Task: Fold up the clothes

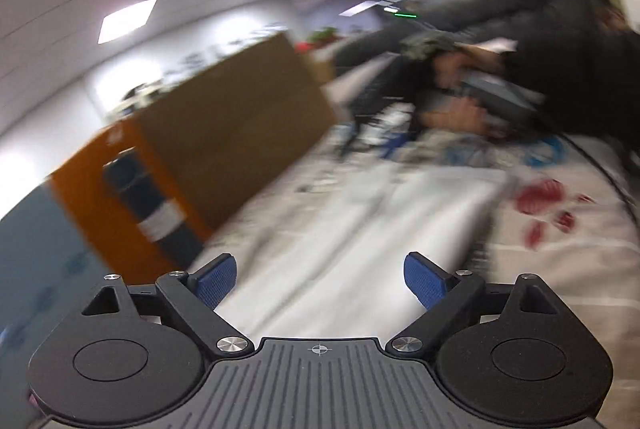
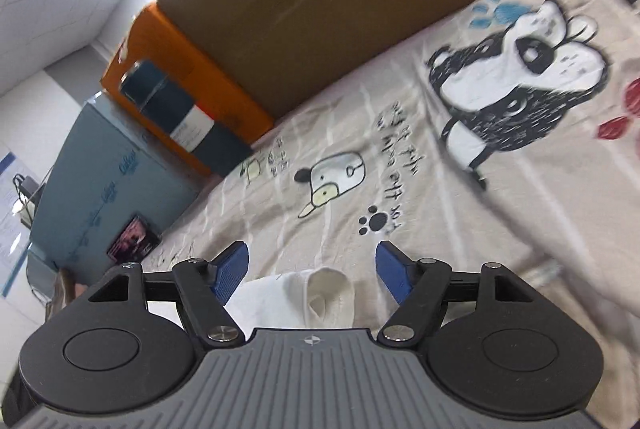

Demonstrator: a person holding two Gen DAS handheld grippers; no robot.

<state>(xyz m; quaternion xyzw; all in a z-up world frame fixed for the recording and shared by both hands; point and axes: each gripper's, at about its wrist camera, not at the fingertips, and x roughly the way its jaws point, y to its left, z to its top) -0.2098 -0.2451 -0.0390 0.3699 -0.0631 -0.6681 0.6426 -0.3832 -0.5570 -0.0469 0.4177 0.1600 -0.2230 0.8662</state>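
Tongs L (image 1: 320,279) & R (image 2: 313,271) spread, empty; boxes (image 2: 320,9) edge bedsheet (image 2: 340,117).

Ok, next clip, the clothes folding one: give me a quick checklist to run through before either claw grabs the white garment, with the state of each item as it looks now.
1. Left claw open: ok, blue pads apart, nothing between them.
2. Right claw open: ok, pads apart and empty.
3. White garment within the right claw's reach: ok, it lies just below and ahead of the pads, untouched.
4. Same garment ahead of the left claw: ok, pale cloth stretches forward, though blurred.
5. Garment lying flat for folding: cannot tell; the left view is smeared and the right shows only a bunched end.
6. Printed sheet around the garment unobstructed: ok in the right view; cardboard box stands at the far edge.
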